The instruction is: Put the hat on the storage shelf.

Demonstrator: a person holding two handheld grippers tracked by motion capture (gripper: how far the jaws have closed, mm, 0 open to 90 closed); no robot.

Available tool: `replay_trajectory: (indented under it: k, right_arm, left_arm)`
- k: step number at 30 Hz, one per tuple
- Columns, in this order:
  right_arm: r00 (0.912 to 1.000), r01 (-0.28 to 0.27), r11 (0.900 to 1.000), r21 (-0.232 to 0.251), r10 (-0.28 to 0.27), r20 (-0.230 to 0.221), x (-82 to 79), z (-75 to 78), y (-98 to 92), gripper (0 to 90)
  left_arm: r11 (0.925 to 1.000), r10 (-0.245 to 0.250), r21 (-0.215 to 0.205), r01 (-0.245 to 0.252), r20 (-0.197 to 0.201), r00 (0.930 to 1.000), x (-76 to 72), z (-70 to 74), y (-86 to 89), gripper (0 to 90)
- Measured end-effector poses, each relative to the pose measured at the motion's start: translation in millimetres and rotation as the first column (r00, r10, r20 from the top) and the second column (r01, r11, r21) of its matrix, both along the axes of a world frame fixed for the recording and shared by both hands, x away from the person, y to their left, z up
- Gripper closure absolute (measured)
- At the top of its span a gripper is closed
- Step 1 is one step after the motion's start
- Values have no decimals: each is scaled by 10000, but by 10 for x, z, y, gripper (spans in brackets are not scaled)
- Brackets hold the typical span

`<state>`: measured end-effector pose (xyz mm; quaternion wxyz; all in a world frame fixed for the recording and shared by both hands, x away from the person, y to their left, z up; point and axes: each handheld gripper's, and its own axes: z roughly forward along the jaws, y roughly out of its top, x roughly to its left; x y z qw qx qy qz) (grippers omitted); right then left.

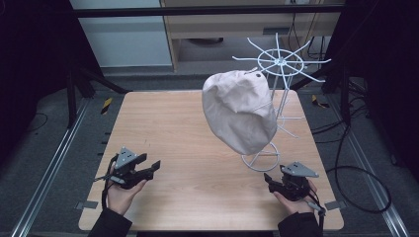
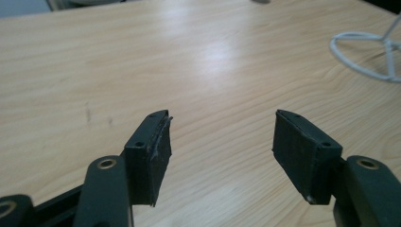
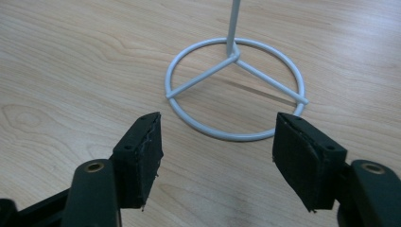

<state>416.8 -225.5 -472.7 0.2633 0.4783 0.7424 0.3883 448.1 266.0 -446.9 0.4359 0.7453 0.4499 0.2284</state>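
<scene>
Black left claw (image 1: 154, 166) and right claw (image 1: 267, 178), grey triangular top plates, brass-ringed screw holes, dark sleeves

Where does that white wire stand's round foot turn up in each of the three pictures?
High view: the ring base sits right of centre on the table, below the hanging cap.
Left gripper view: far right edge, cut off.
Right gripper view: upper centre, just beyond the jaws.
Shared landmark: the light wooden table.

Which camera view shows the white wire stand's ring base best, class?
The right gripper view: the ring base lies whole and close, with its three spokes meeting the upright pole. The left gripper view catches part of it at the right edge. In the high view it is small and partly behind the hanging cap.
</scene>
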Motion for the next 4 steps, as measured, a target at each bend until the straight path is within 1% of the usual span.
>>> replay_trajectory:
  k: [2, 3, 4]
  right_arm:
    - [9999, 101, 9999, 5, -101, -1, 8, -9, -19, 302]
    - [9999, 127, 9999, 22, -127, 6, 10, -11, -27, 291]
    - [9999, 153, 9999, 34, -153, -3, 16, -14, -41, 274]
  left_arm:
    - [9996, 153, 229, -151, -73, 9999, -6, -70, 67, 359]
    - [9992, 288, 283, -282, -184, 9994, -13, -115, 107, 356]
    - [9990, 390, 219, -383, -331, 9987, -21, -149, 137, 354]
